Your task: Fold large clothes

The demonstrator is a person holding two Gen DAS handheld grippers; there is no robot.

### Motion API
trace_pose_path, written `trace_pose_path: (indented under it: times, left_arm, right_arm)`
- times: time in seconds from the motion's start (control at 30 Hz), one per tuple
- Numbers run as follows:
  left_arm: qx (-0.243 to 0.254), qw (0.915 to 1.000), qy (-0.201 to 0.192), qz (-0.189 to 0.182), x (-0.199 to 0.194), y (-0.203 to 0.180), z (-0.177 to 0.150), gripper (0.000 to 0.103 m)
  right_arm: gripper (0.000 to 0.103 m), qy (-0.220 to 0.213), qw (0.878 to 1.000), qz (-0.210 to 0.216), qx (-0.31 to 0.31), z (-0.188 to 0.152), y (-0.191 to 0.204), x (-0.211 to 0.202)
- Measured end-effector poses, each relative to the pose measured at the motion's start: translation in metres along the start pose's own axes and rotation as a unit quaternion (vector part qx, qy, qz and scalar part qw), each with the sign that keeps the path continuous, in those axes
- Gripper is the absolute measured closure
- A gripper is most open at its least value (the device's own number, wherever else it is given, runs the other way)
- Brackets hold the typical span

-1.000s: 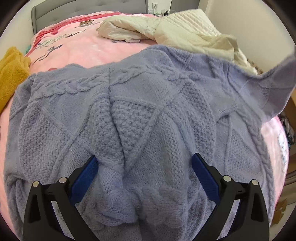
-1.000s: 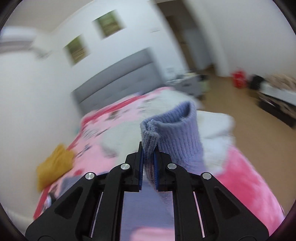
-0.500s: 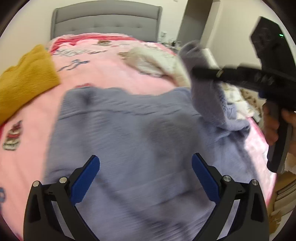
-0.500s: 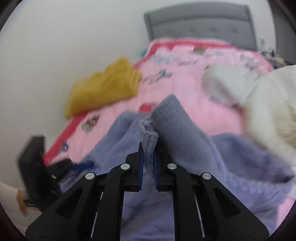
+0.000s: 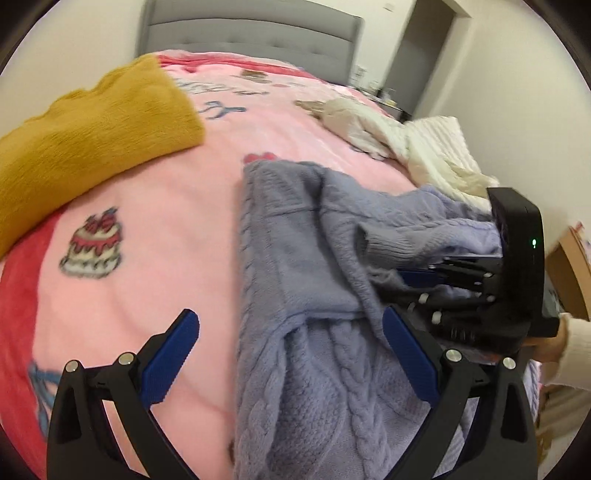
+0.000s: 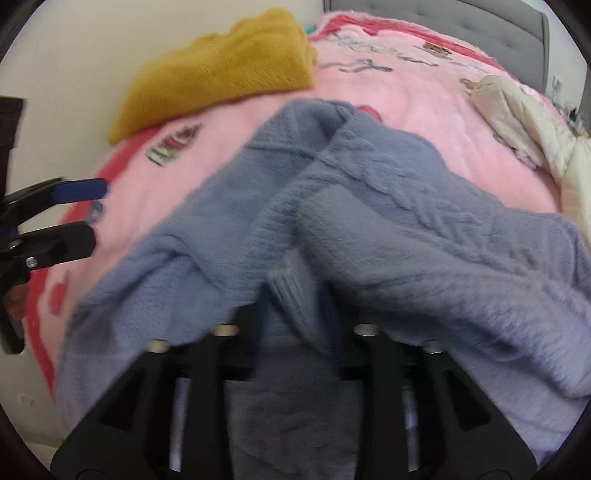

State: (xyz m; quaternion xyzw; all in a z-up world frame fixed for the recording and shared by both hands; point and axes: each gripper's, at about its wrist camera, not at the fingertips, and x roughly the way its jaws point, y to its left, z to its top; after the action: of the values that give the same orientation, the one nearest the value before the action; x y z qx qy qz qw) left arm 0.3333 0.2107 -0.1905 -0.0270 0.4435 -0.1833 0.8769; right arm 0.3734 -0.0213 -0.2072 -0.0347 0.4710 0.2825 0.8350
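A lavender cable-knit sweater (image 5: 314, 280) lies on the pink bedspread (image 5: 155, 229), its right sleeve folded across the body. My left gripper (image 5: 291, 354) is open and empty, hovering over the sweater's left edge. My right gripper (image 6: 295, 299) sits low on the sweater (image 6: 388, 229) with the sleeve cuff (image 6: 288, 291) between its fingers, which look parted; the knit covers the tips. In the left wrist view the right gripper (image 5: 417, 275) lies at the right, just behind the cuff (image 5: 384, 245). The left gripper (image 6: 79, 210) shows at the left edge of the right wrist view.
A folded mustard-yellow garment (image 5: 88, 140) lies at the bed's far left. A cream quilted cover (image 5: 413, 147) is bunched at the far right. A grey headboard (image 5: 251, 33) stands behind. The bed edge and a brown box (image 5: 570, 273) are at the right.
My right gripper swung the sleeve cuff from high in the air across and down onto the sweater body, and its jaws have parted. My left gripper shifted left toward the sweater's left edge.
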Motion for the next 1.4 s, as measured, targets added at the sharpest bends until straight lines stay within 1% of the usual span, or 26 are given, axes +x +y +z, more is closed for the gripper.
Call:
trace_pose_path:
  times: [0.03,0.1,0.17,0.2,0.23,0.27,0.3,0.33,0.4,0.43,0.47,0.53,0.6,0.67,0.7,0.77,0.8,0.87,0.9,0.97,1.03,1.1,1.2,1.23,1.3,1.4]
  left_arm:
    - [0.011,0.9998,0.001,-0.014,0.002,-0.003,0.007,0.005]
    - [0.045,0.9973,0.013,-0.057,0.009,-0.018,0.028,0.005]
    - [0.094,0.9890,0.039,-0.107,0.022,-0.037,0.054,0.005]
    - [0.124,0.9812,0.058,-0.136,0.031,-0.048,0.067,0.005]
    - [0.155,0.9709,0.081,-0.164,0.042,-0.060,0.079,0.005]
    - [0.193,0.9558,0.113,-0.191,0.057,-0.075,0.092,0.005]
    - [0.238,0.9382,0.143,-0.206,0.075,-0.091,0.105,0.005]
    - [0.284,0.9228,0.157,-0.207,0.092,-0.106,0.114,0.005]
    - [0.345,0.8948,0.184,-0.215,0.117,-0.123,0.124,0.005]
    - [0.363,0.8818,0.200,-0.225,0.129,-0.128,0.129,0.005]
    - [0.366,0.8695,0.228,-0.241,0.145,-0.134,0.134,0.005]
    - [0.353,0.8558,0.270,-0.264,0.168,-0.138,0.141,0.005]
    - [0.351,0.8372,0.305,-0.288,0.185,-0.143,0.137,0.006]
    - [0.346,0.8147,0.350,-0.306,0.199,-0.146,0.129,0.021]
    - [0.339,0.8086,0.366,-0.312,0.205,-0.146,0.124,0.026]
    - [0.325,0.8095,0.375,-0.314,0.213,-0.143,0.117,0.049]
    - [0.318,0.8136,0.371,-0.315,0.213,-0.140,0.115,0.052]
    - [0.296,0.8169,0.366,-0.334,0.211,-0.133,0.114,0.073]
    - [0.288,0.8192,0.363,-0.339,0.209,-0.130,0.113,0.074]
    - [0.281,0.8250,0.354,-0.339,0.204,-0.125,0.111,0.075]
    - [0.276,0.8298,0.352,-0.334,0.204,-0.124,0.110,0.075]
    - [0.278,0.8344,0.349,-0.324,0.203,-0.124,0.107,0.075]
    - [0.285,0.8380,0.346,-0.311,0.206,-0.121,0.114,0.075]
    - [0.288,0.8391,0.344,-0.308,0.206,-0.122,0.113,0.073]
    - [0.287,0.8415,0.342,-0.304,0.207,-0.124,0.112,0.073]
    - [0.286,0.8455,0.337,-0.299,0.208,-0.125,0.111,0.072]
  right_arm:
    - [0.048,-0.011,1.000,0.020,0.013,-0.001,-0.001,-0.007]
    - [0.048,-0.040,0.998,0.051,0.022,-0.005,0.001,-0.026]
    - [0.047,-0.064,0.996,0.054,0.019,-0.010,0.003,-0.047]
    - [0.046,-0.082,0.996,0.042,0.013,-0.017,0.003,-0.066]
    - [0.042,-0.092,0.995,0.026,0.010,-0.023,0.002,-0.079]
    - [0.042,-0.098,0.995,0.003,0.009,-0.030,0.000,-0.090]
    - [0.042,-0.100,0.994,-0.037,0.011,-0.040,-0.005,-0.105]
    - [0.042,-0.095,0.993,-0.063,0.017,-0.047,-0.011,-0.112]
    - [0.042,-0.085,0.991,-0.075,0.063,-0.064,-0.031,-0.126]
    - [0.041,-0.076,0.988,-0.073,0.115,-0.076,-0.048,-0.132]
    - [0.041,-0.072,0.983,-0.069,0.156,-0.086,-0.062,-0.138]
    - [0.042,-0.077,0.971,-0.066,0.218,-0.105,-0.081,-0.149]
    - [0.043,-0.087,0.955,-0.069,0.276,-0.124,-0.097,-0.158]
    - [0.048,-0.094,0.944,-0.069,0.309,-0.136,-0.107,-0.161]
    - [0.048,-0.095,0.940,-0.073,0.320,-0.141,-0.110,-0.163]
    - [0.051,-0.097,0.937,-0.078,0.327,-0.146,-0.114,-0.163]
    - [0.051,-0.096,0.937,-0.081,0.326,-0.149,-0.115,-0.164]
    - [0.051,-0.092,0.935,-0.076,0.334,-0.147,-0.122,-0.161]
    - [0.050,-0.093,0.933,-0.073,0.340,-0.147,-0.126,-0.159]
    - [0.050,-0.111,0.920,-0.062,0.370,-0.149,-0.145,-0.156]
    - [0.049,-0.137,0.896,-0.045,0.419,-0.155,-0.167,-0.155]
    - [0.049,-0.160,0.862,-0.032,0.479,-0.162,-0.190,-0.152]
    - [0.051,-0.206,0.828,-0.020,0.522,-0.167,-0.207,-0.154]
    - [0.067,-0.221,0.820,-0.026,0.528,-0.166,-0.211,-0.156]
    - [0.091,-0.211,0.829,-0.051,0.516,-0.160,-0.214,-0.157]
    - [0.092,-0.202,0.840,-0.065,0.499,-0.156,-0.209,-0.161]
